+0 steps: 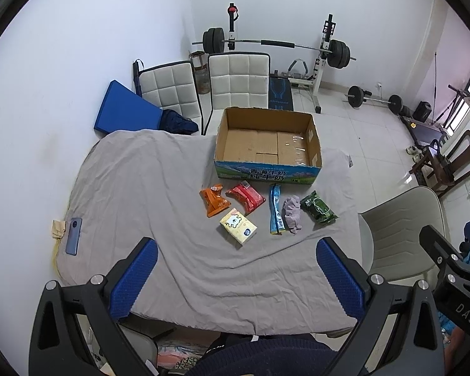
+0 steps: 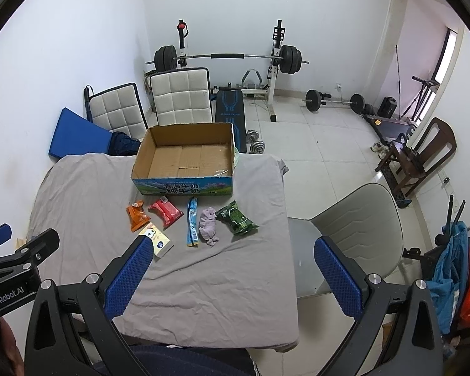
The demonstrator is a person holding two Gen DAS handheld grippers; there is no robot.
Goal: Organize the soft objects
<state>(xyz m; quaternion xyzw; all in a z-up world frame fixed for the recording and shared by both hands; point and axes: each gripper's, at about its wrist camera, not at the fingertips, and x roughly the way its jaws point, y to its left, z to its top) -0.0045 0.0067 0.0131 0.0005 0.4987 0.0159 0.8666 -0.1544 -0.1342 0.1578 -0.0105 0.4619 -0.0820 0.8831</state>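
Grey-sheeted table, cardboard box empty

The room has plain white walls and a floor of pale tiles. At twelve o'clock a barbell rack stands against the far wall, with a dark bench under it. Two white padded chairs and a blue mat lean at eleven o'clock. A loose barbell lies at one o'clock. Daylight enters by a window at two o'clock, near a wooden chair. A pale plastic chair stands at four o'clock.
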